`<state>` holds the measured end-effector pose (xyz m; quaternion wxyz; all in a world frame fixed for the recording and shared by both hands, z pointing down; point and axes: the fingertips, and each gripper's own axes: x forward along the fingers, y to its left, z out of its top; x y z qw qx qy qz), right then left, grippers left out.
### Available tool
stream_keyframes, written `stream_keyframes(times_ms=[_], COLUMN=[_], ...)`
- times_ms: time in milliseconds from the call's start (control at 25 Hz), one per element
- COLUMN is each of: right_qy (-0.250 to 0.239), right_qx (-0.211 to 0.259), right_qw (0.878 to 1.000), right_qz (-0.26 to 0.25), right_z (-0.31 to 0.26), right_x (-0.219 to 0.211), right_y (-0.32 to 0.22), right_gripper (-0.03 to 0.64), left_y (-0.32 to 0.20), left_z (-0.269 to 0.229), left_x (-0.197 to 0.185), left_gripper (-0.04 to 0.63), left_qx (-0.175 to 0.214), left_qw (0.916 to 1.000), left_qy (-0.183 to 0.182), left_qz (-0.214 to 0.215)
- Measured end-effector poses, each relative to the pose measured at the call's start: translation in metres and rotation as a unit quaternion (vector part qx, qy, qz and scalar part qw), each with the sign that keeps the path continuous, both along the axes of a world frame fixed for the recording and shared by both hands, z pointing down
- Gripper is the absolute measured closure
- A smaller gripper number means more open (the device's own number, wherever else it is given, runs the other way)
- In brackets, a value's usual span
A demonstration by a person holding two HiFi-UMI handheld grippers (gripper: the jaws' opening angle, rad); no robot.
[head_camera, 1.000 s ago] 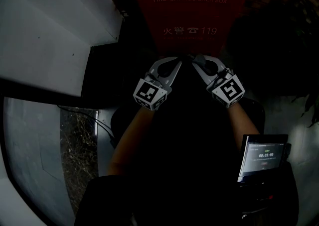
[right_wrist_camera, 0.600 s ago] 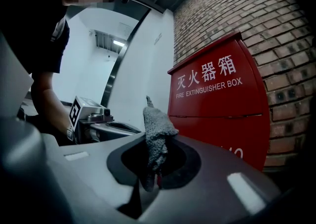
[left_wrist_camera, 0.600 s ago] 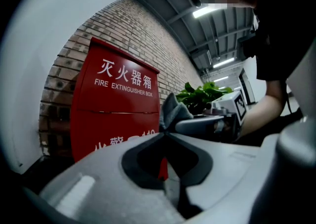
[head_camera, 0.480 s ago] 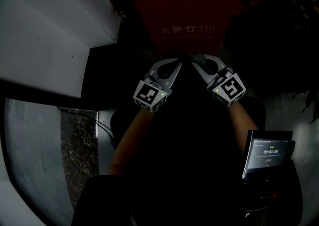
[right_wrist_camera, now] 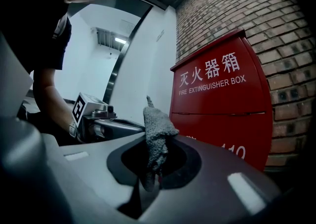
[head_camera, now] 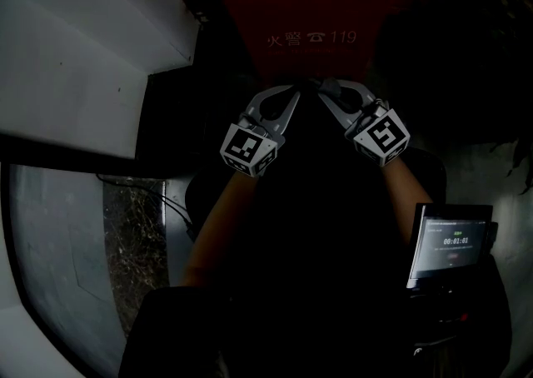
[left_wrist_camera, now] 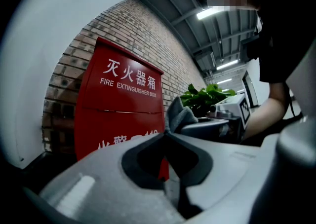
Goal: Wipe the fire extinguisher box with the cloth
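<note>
The red fire extinguisher box [head_camera: 304, 27] stands against a brick wall, straight ahead of both grippers. My right gripper [head_camera: 323, 87] is shut on a grey cloth [right_wrist_camera: 157, 124], which sticks up from between its jaws a short way in front of the box [right_wrist_camera: 222, 109]. My left gripper [head_camera: 298, 89] is shut with nothing between its jaws, its tips close beside the right gripper's. In the left gripper view the cloth [left_wrist_camera: 178, 115] shows just beyond my left gripper [left_wrist_camera: 165, 133], with the box [left_wrist_camera: 121, 104] behind. The head view is too dark to show the cloth.
A white wall and ledge [head_camera: 83, 52] run along the left, with a strip of gravel [head_camera: 133, 251] below. A small screen [head_camera: 445, 243] with a timer hangs at the lower right. A green plant [left_wrist_camera: 205, 97] stands to the right of the box.
The box and both grippers have slid a little upward in the head view. The grippers stay tip to tip, and the right one still grips the cloth.
</note>
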<state>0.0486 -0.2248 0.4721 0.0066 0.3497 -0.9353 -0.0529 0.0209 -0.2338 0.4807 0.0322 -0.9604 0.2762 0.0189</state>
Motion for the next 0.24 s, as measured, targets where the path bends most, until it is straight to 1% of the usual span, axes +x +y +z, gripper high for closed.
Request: stream_keyframes(times_ms=[240], right_qy=[-0.001], right_qx=[0.007], right_qw=[1.000], right_qz=[0.002], right_z=[-0.0001], right_x=[0.0037], right_y=[0.0008], right_gripper=[0.594], left_y=[-0.0017], left_z=[-0.0017], left_x=[0.0024], left_gripper=[0.594], left_qx=[-0.004], left_qw=[1.0000], left_qy=[0.001], left_qz=[-0.002])
